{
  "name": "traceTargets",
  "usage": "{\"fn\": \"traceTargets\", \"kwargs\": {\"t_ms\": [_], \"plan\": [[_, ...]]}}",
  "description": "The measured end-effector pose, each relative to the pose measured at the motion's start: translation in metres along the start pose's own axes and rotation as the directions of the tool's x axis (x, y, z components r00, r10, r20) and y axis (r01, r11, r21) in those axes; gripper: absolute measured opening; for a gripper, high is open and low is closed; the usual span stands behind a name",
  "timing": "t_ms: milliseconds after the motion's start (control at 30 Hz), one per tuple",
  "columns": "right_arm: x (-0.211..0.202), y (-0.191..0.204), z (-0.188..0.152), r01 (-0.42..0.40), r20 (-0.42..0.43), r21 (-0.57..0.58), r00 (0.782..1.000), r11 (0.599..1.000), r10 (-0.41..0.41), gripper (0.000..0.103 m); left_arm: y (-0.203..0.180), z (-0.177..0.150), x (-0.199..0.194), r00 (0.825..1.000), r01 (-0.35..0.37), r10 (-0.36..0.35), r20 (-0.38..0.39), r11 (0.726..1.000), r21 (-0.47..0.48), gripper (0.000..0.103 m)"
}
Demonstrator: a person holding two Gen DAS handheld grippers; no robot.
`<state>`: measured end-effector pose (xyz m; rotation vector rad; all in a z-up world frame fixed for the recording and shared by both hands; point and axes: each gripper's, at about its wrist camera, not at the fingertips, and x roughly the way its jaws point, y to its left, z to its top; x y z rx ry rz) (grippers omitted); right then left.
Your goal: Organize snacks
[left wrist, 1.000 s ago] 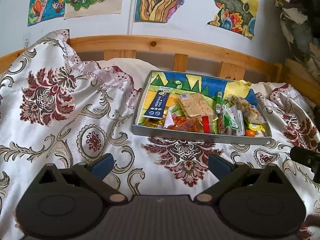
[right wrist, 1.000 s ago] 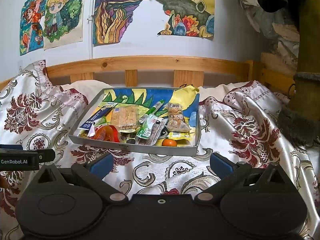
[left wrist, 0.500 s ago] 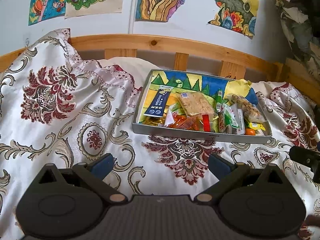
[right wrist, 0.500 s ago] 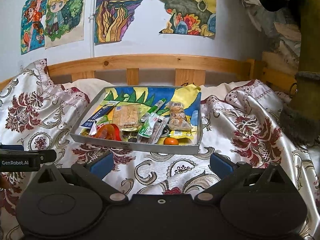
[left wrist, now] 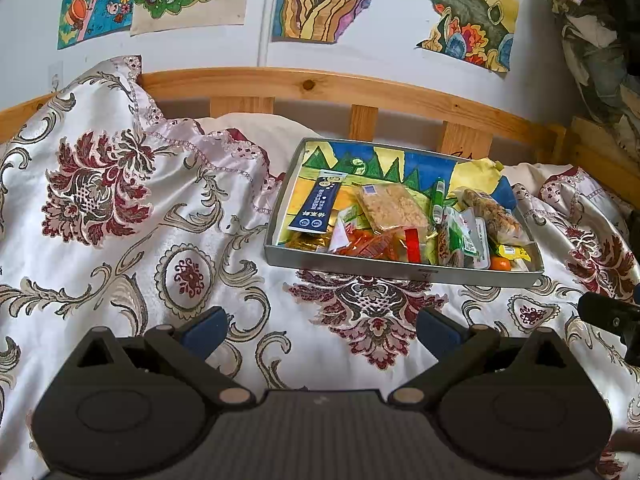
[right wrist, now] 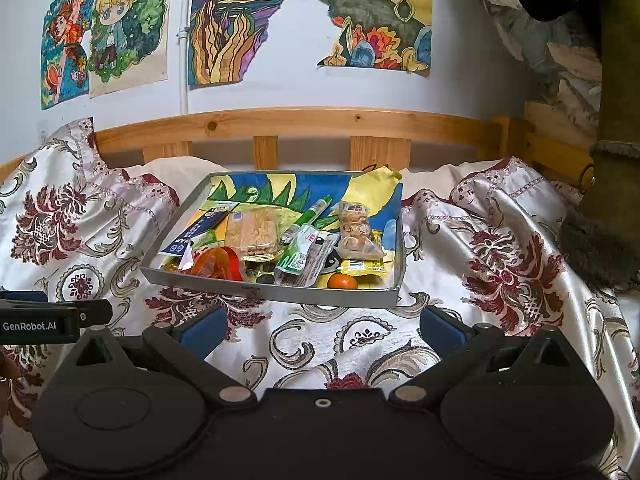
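A shallow grey metal tray (left wrist: 400, 270) (right wrist: 272, 294) with a painted bottom lies on the bed and holds several wrapped snacks. Among them are a dark blue packet (left wrist: 320, 208) (right wrist: 192, 234), a pale cracker bar (left wrist: 392, 208) (right wrist: 252, 232), a green stick (left wrist: 438, 198) (right wrist: 310, 214), an orange-red wrapper (left wrist: 370, 246) (right wrist: 218, 264) and a small orange fruit (left wrist: 500, 264) (right wrist: 342, 281). My left gripper (left wrist: 322, 332) hovers open in front of the tray, slightly left of it. My right gripper (right wrist: 322, 330) is open too, just short of the tray's near wall. Neither holds anything.
A satin bedspread (left wrist: 120, 200) (right wrist: 500, 280) with red floral patterns covers the bed in folds. A wooden slatted headboard (left wrist: 360, 88) (right wrist: 320, 120) stands behind the tray, under a wall of drawings. Dark clothing (right wrist: 600, 200) hangs at the right.
Both views have crept slightly toward the tray, which sits a little lower and larger in frame. Both grippers stay open and empty.
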<state>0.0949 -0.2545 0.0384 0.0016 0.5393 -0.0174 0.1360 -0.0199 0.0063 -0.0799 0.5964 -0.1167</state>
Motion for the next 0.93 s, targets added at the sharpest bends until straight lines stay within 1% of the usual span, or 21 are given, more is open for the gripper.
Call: {"fn": "traceTargets", "kwargs": {"t_ms": [400, 567, 767, 933], "plan": [[0.0002, -0.0002, -0.0003, 0.0, 0.0, 0.001, 1.0, 1.0, 0.0, 0.102, 0.0005, -0.0009, -0.0014, 1.0, -0.021, 0.021, 0.002, 1.0, -0.011, 0.102], [-0.0002, -0.0003, 0.0005, 0.0, -0.001, 0.0, 1.0, 1.0, 0.0, 0.102, 0.0027, -0.0001, -0.0015, 1.0, 0.001, -0.001, -0.015, 0.999, -0.037, 0.102], [-0.0001, 0.0026, -0.003, -0.004, -0.004, -0.003, 1.0, 1.0, 0.004, 0.102, -0.0034, -0.0013, -0.0038, 1.0, 0.01, -0.01, -0.005, 1.0, 0.004, 0.102], [-0.0008, 0.0042, -0.0044, -0.007, -0.007, -0.004, 1.0, 1.0, 0.007, 0.102, -0.0033, -0.0017, -0.002, 1.0, 0.007, -0.007, -0.018, 1.0, 0.001, 0.102]]}}
